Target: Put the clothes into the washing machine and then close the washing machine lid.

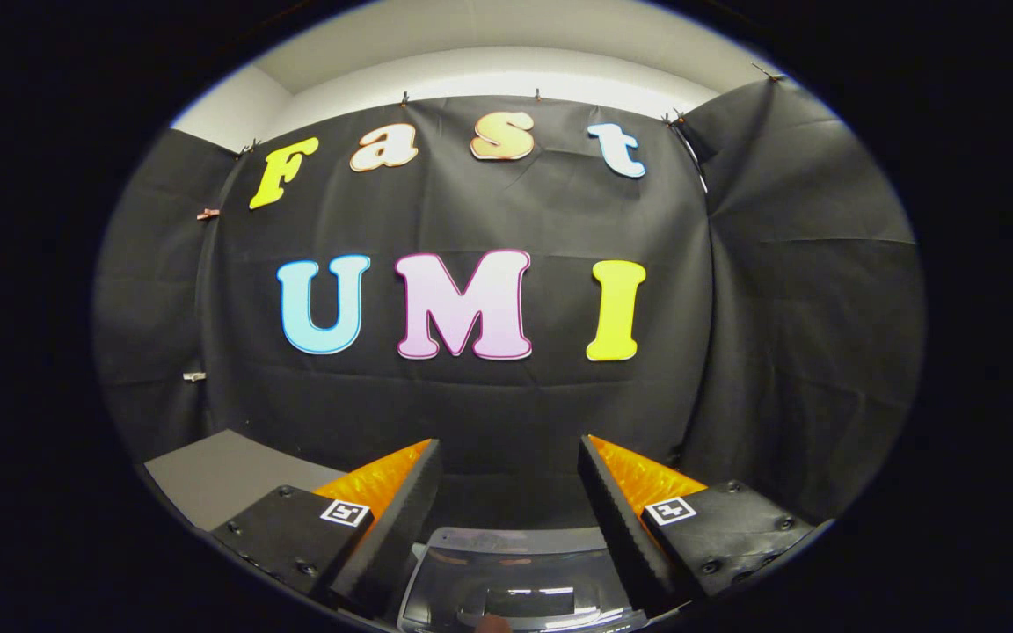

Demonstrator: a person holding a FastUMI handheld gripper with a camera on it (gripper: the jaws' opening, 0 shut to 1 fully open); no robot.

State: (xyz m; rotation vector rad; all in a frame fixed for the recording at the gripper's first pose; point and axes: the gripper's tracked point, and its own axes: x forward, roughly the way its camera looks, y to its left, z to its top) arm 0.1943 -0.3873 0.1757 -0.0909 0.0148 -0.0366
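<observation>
1. Nearest the camera, the washing machine [520, 576] sits below and between the fingers, its glossy lid [515, 589] lying flat; how its long axis runs cannot be told.
2. Its grey back edge faces the black cloth wall [471, 413] beyond the fingers.
3. Spread wide, the gripper [511, 457] holds nothing; neither finger touches the machine.
4. Off to the left of the fingers, a grey table [207, 475] corner shows, near the wall.
</observation>
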